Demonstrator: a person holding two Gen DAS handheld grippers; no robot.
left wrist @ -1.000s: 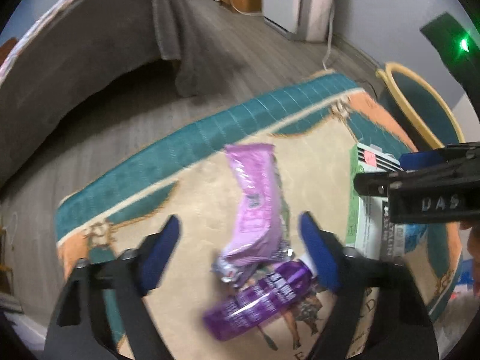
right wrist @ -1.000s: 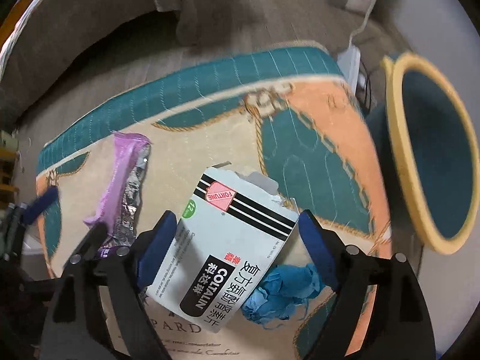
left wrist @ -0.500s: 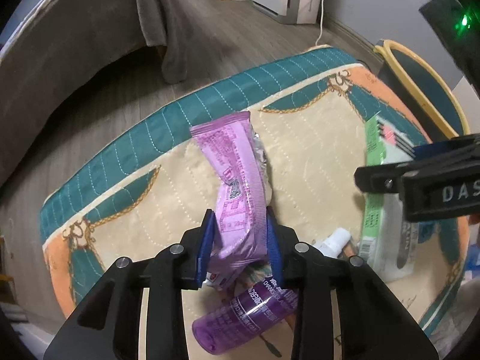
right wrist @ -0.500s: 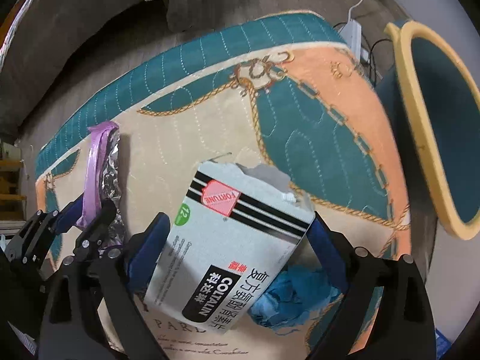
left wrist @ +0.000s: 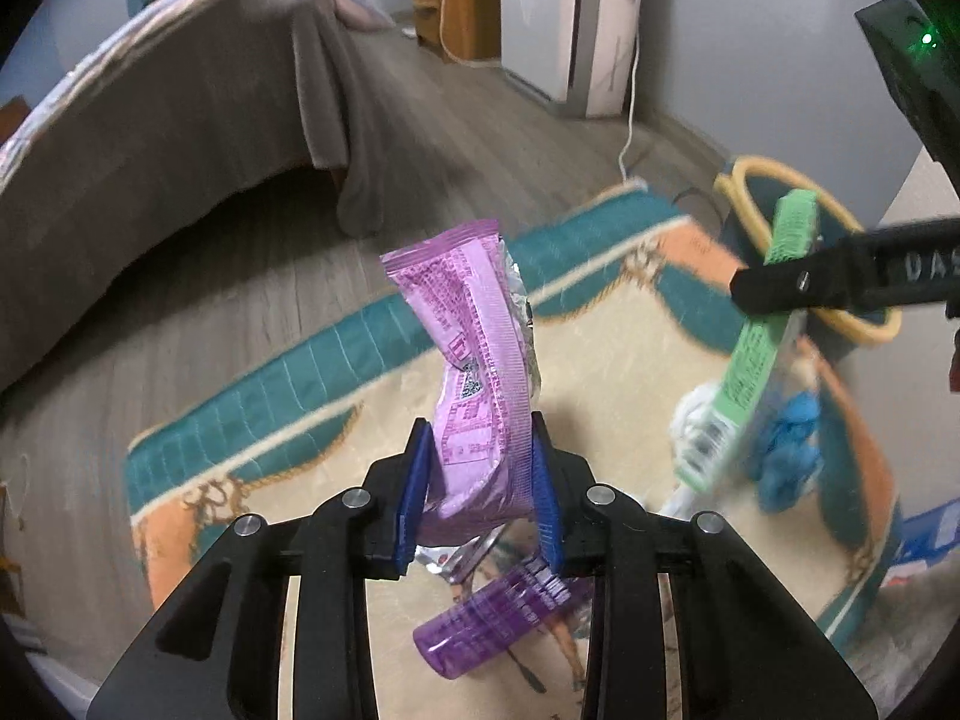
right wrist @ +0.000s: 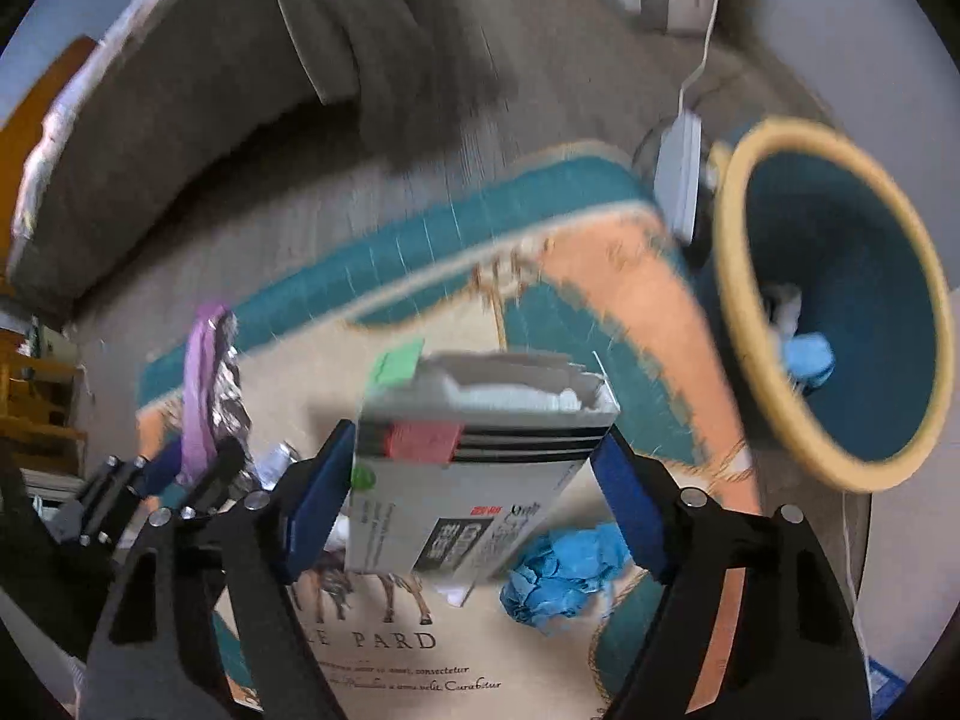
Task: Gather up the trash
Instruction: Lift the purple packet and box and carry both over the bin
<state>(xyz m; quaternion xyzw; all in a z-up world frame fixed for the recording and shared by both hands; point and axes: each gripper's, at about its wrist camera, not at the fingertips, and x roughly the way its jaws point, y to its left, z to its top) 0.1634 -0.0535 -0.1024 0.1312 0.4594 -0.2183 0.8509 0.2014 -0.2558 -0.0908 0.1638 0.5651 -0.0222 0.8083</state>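
Left wrist view: the left gripper (left wrist: 483, 483), angled down, pinches a crinkled purple foil wrapper (left wrist: 480, 372) above the quilted rug (left wrist: 252, 420); a purple bottle (left wrist: 492, 624) lies nearer.

Right wrist view: the right gripper (right wrist: 474, 492), jaws just closing, clasps a torn cardboard box (right wrist: 474, 480), its print blurred; "PARD" shows on the rug, with the teal basket (right wrist: 840, 312) on the right.

The wrapper (left wrist: 480, 372) is glossy purple plastic film with a crinkled silver foil lining. The box (right wrist: 474, 480) is matt printed cardboard, torn at its top. The rug (left wrist: 600, 372) is quilted cloth. The bottle (left wrist: 498, 624) is translucent purple plastic. The floor (left wrist: 240, 300) looks like wood planks.
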